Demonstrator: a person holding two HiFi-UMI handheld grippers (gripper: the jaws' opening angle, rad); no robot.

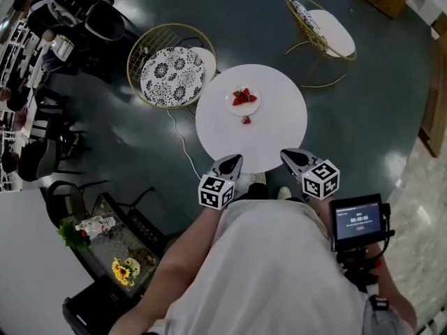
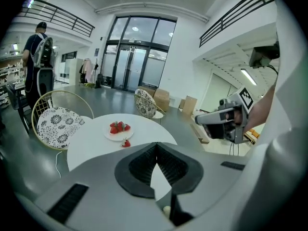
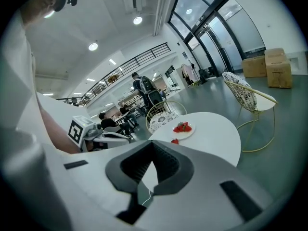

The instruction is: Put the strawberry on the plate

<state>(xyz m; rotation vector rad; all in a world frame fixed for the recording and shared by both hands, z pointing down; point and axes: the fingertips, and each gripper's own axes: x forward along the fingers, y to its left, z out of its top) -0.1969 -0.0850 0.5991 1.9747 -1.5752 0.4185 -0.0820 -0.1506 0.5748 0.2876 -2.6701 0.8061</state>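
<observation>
Left gripper (image 1: 232,161) and right gripper (image 1: 291,156): I read both with jaws brought together at the tips and nothing between them. They are held side by side over the near edge of the round white table (image 1: 279,128), well apart from the fruit. One loose strawberry (image 1: 246,120) lies on the bare tabletop just beside the near rim of the plate (image 1: 245,107), not on it; the plate carries a small heap of other strawberries (image 1: 244,96).

Two wire chairs (image 1: 171,65) stand near a round white table (image 1: 279,135).
</observation>
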